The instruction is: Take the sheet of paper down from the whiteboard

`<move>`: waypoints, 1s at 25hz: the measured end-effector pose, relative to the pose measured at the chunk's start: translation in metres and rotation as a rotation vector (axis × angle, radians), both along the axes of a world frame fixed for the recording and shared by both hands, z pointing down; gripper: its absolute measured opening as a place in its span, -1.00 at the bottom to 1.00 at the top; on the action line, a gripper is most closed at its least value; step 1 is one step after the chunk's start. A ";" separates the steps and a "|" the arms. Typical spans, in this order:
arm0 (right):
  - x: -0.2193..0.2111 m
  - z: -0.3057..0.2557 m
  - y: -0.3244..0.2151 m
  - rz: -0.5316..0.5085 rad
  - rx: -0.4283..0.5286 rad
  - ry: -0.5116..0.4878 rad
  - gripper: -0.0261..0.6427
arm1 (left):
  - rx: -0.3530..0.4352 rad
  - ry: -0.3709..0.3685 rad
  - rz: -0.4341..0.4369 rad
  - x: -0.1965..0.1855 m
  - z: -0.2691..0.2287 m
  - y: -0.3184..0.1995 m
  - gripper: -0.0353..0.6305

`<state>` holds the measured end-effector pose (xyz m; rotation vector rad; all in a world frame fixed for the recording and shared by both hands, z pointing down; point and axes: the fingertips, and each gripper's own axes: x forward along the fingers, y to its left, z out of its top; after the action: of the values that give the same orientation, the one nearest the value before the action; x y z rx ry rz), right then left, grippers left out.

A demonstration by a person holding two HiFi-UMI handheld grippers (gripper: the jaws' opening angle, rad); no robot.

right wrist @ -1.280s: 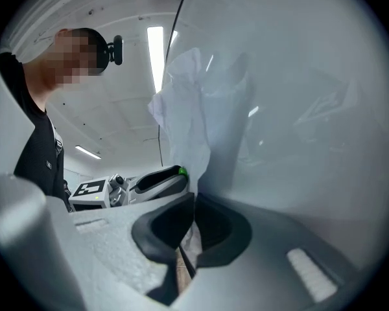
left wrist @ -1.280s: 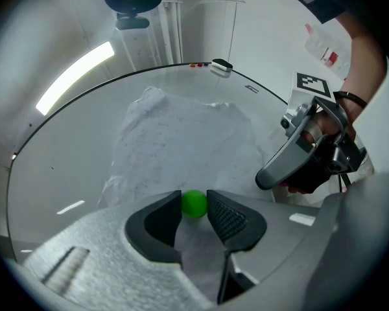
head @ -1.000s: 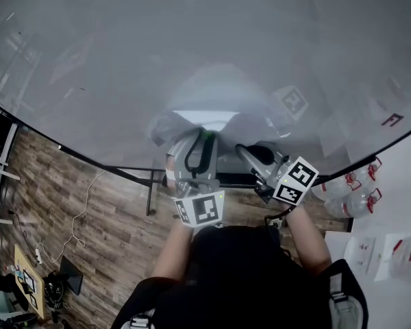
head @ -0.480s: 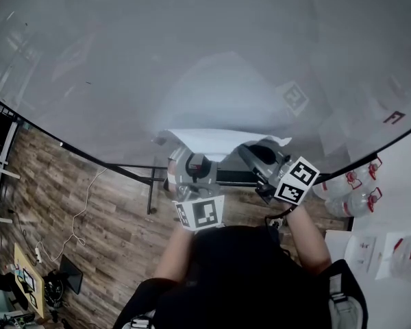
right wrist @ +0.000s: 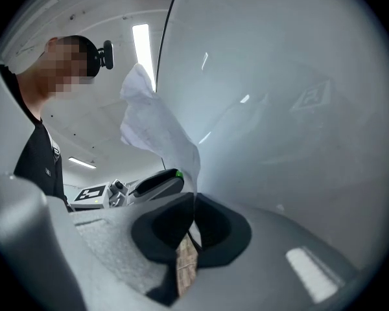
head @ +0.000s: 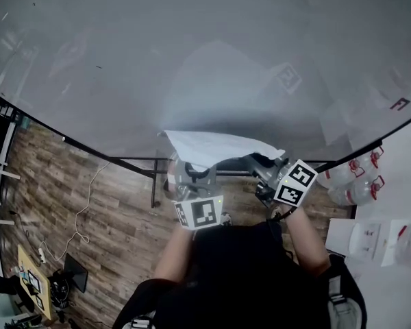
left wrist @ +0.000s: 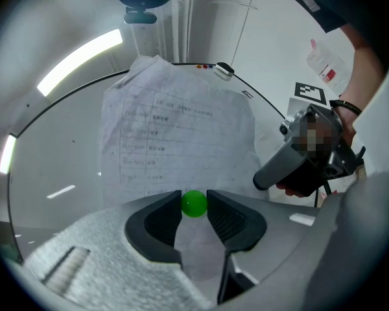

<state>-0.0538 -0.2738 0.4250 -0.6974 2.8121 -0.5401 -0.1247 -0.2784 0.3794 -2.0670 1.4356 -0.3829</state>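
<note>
The white printed sheet of paper (head: 216,146) hangs free of the whiteboard (head: 192,60) and sags between my two grippers. My left gripper (head: 194,170) has its jaws closed on a small green magnet (left wrist: 194,203), with the sheet (left wrist: 181,128) standing right behind it. In the right gripper view my right gripper (right wrist: 193,222) is shut on the sheet's edge, and the paper (right wrist: 157,128) rises crumpled above the jaws beside the glossy board (right wrist: 279,109). The left gripper's tip (right wrist: 172,177) shows just beyond the sheet. My right gripper (head: 258,163) sits close to the right of the left one.
The whiteboard's dark stand (head: 151,177) crosses the wooden floor (head: 89,211) below the board. Plastic bottles (head: 353,184) stand at the right, next to a white table (head: 397,204) with papers. A cable (head: 82,218) trails on the floor at left.
The sheet has come away from the board and now droops over the grippers instead of lying against it. Both grippers have drawn back and slightly down from the board.
</note>
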 end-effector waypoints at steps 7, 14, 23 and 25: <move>-0.003 0.019 0.043 -0.017 -0.047 0.018 -0.91 | -0.066 0.014 -0.001 0.000 0.024 0.033 -0.49; 0.029 0.030 0.081 0.015 -0.101 0.021 -0.91 | -0.142 0.049 0.002 0.020 0.037 0.086 -0.50; 0.078 0.041 0.143 0.061 -0.137 0.032 -0.91 | -0.197 0.165 0.028 0.039 0.040 0.156 -0.50; 0.086 0.044 0.158 0.068 -0.130 0.047 -0.91 | -0.212 0.191 0.037 0.042 0.043 0.172 -0.49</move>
<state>0.0318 -0.1163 0.4691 -0.8382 2.8038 -0.7083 -0.0824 -0.1068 0.4226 -2.3501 1.5201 -0.3430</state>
